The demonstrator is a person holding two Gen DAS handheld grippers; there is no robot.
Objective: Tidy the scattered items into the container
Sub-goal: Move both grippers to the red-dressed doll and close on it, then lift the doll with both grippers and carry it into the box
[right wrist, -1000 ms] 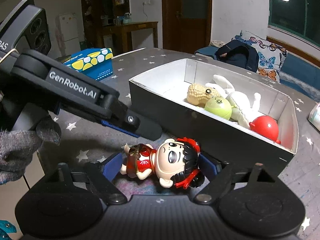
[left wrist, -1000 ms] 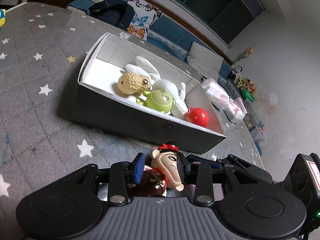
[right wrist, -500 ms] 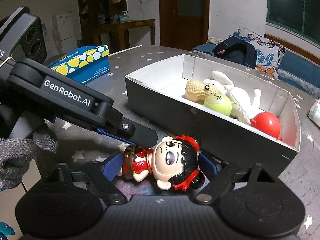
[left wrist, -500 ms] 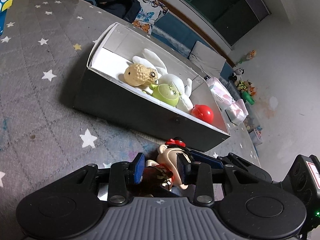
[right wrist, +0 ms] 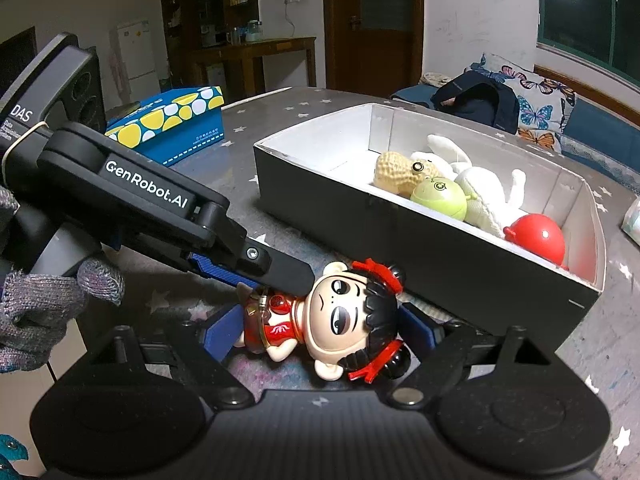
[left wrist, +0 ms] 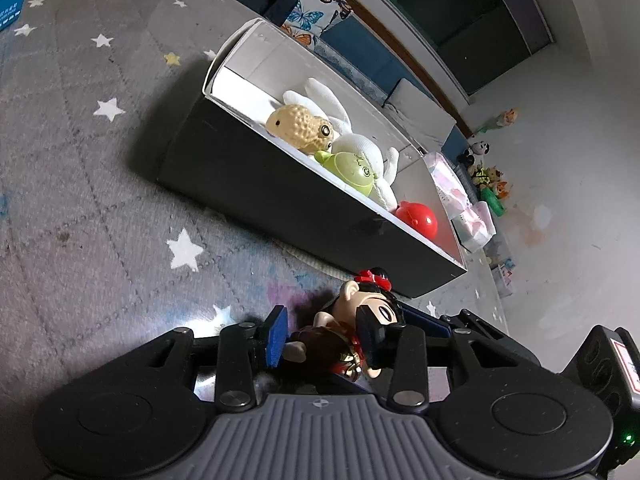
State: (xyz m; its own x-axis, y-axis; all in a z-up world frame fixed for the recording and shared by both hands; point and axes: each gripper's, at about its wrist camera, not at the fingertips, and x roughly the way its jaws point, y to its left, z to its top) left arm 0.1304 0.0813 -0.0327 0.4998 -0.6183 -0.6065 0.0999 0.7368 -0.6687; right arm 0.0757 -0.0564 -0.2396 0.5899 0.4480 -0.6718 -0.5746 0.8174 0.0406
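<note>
A doll (right wrist: 340,320) with black hair, red bows and a red dress lies on the star-patterned cloth just in front of the black box (right wrist: 440,252). It also shows in the left wrist view (left wrist: 360,320). My left gripper (left wrist: 322,334) has its blue pads on either side of the doll's body and looks shut on it. My right gripper (right wrist: 316,334) is open, its fingers straddling the doll. The box (left wrist: 280,196) holds a peanut toy (right wrist: 400,170), a green toy (right wrist: 440,198), a white plush (right wrist: 488,188) and a red ball (right wrist: 538,238).
A blue and yellow tissue box (right wrist: 172,120) stands at the back left of the table. A pink packet (left wrist: 456,192) lies beyond the box's far end. A dark backpack (right wrist: 476,98) rests on a bench behind the table.
My left gripper has moved lower and closer, and its pads have closed in on the doll's body. The right gripper has stayed open around the doll.
</note>
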